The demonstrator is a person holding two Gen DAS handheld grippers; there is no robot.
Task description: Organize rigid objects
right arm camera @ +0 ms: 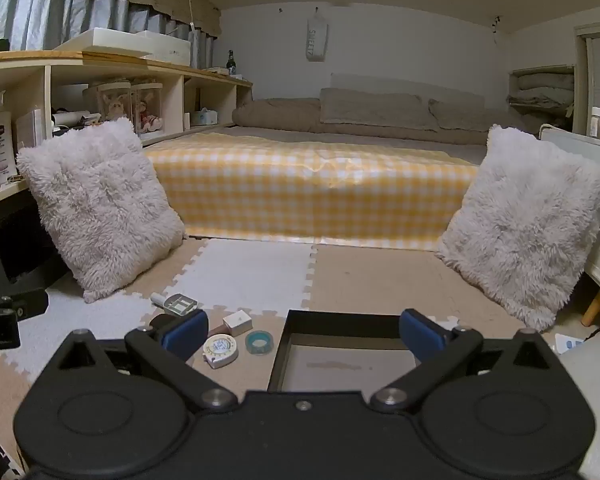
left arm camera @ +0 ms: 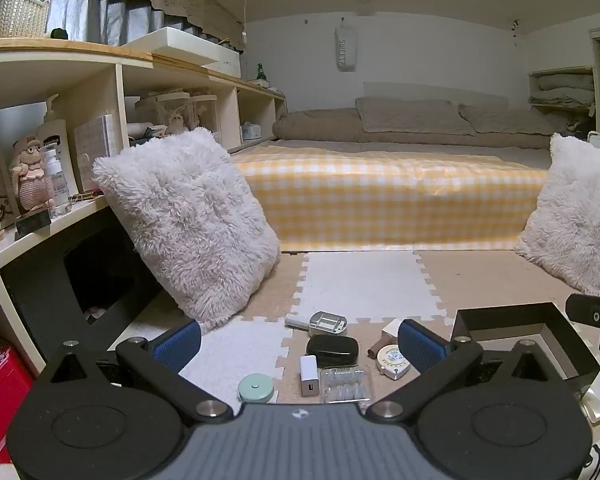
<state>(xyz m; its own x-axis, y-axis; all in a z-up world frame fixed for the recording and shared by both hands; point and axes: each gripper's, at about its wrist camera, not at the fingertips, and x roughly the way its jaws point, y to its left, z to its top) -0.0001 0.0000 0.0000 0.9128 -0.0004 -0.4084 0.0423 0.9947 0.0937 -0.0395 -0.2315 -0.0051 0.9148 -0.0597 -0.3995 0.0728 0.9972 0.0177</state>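
Small rigid items lie on the foam floor mat. In the left wrist view my left gripper point(left arm camera: 300, 342) is open above a black case point(left arm camera: 332, 350), a white charger point(left arm camera: 309, 375), a clear plastic box point(left arm camera: 346, 389), a mint round tape measure point(left arm camera: 255, 387) and a white tape measure point(left arm camera: 394, 360). A grey-white clip case point(left arm camera: 327, 323) lies farther off. The black open box point(left arm camera: 540, 328) sits at the right. In the right wrist view my right gripper point(right arm camera: 304, 336) is open over that black box point(right arm camera: 340, 356), with the white tape measure point(right arm camera: 220, 350), a teal tape roll point(right arm camera: 259, 342) and a small white cube point(right arm camera: 238, 321) to its left.
Two fluffy white cushions point(left arm camera: 188, 224) point(right arm camera: 528, 224) lean at either side. A bed with a yellow checked cover point(right arm camera: 312, 200) lies ahead. A wooden shelf unit point(left arm camera: 80, 92) with bottles and figures runs along the left. A red box point(left arm camera: 0, 384) stands at bottom left.
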